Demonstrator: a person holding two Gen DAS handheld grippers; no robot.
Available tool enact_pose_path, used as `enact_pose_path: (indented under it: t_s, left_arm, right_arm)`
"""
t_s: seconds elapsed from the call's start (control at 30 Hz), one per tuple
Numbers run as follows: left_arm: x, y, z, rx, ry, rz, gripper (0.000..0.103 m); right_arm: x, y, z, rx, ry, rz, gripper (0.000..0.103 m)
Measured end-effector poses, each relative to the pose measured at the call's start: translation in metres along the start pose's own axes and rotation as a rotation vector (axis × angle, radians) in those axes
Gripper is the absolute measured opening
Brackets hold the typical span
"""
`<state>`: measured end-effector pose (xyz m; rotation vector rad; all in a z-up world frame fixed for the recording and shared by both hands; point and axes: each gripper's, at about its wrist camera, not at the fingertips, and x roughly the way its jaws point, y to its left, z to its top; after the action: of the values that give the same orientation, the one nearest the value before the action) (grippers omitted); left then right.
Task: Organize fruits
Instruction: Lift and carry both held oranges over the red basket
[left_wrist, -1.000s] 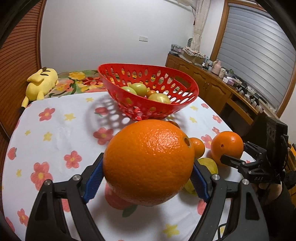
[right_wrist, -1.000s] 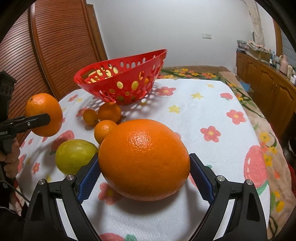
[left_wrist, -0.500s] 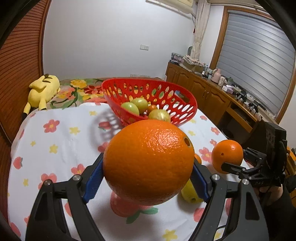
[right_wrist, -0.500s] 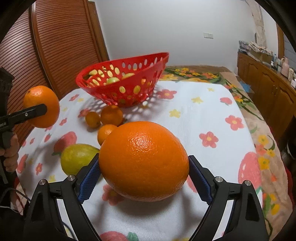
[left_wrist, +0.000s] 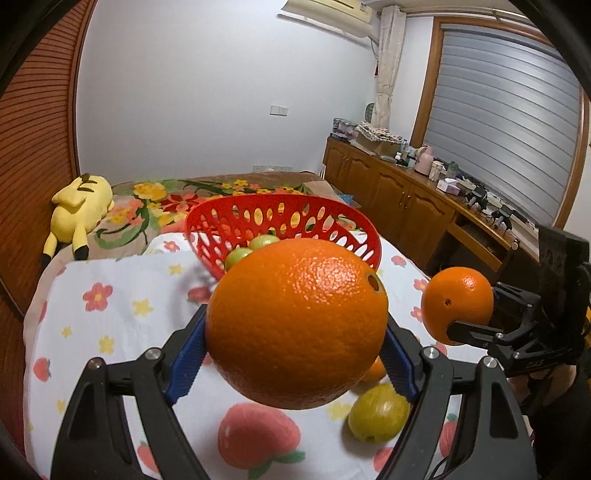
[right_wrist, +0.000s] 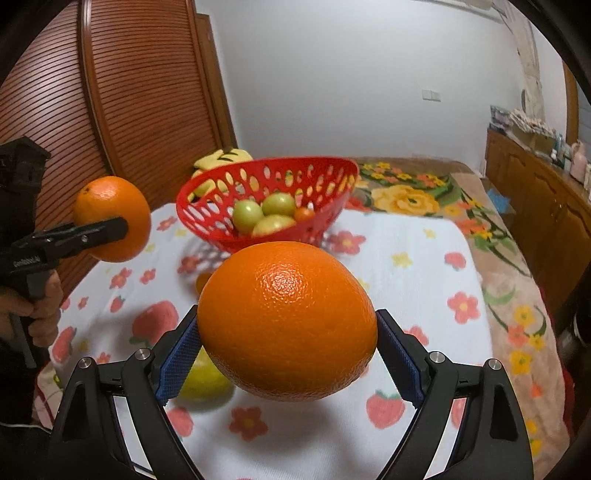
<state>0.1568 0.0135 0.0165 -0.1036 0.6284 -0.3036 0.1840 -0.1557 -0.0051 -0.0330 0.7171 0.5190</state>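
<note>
The left gripper (left_wrist: 295, 354) clamps a pebbled, round orange (left_wrist: 295, 325) between ribbed blue pads (left_wrist: 186, 363), in the air above the floral cloth (left_wrist: 122, 314). The right gripper (right_wrist: 288, 354) likewise grips a second orange (right_wrist: 286, 325). Only the right view shows the fruit in the perforated red basket (right_wrist: 325, 206); the left view shows a lemon (left_wrist: 378, 411) near the cloth's right edge.

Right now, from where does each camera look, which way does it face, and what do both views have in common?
Left wrist: sits on the left gripper, faces the red basket; own fingers clamp an orange; right gripper shows at right.
Right wrist: sits on the right gripper, faces the basket; own fingers clamp another orange; the person's left hand shows.
Shared: basket, floral tablecloth, yellow plush, both oranges.
</note>
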Motion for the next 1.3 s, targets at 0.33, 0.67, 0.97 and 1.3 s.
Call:
enact_pose_path:
  t_s: [0.33, 0.67, 0.97, 1.3]
  left_arm:
    - [0.039, -0.005, 0.032, 0.022, 0.012, -0.006, 0.083]
    - [0.067, -0.004, 0.039, 0.034, 0.053, 0.001, 0.083]
    - [0.085, -0.003, 0.043, 0.045, 0.090, 0.023, 0.083]
    - [0.110, 0.003, 0.041, 0.019, 0.164, 0.044, 0.083]
  right_arm:
    - [0.016, -0.002, 0.048, -0.054, -0.024, 0.029, 0.091]
    - [0.048, -0.008, 0.079, -0.091, -0.009, 0.058, 0.091]
    - [0.071, -0.004, 0.087, -0.122, 0.018, 0.079, 0.091]
    - [0.089, -0.007, 0.097, -0.146, 0.041, 0.093, 0.091]
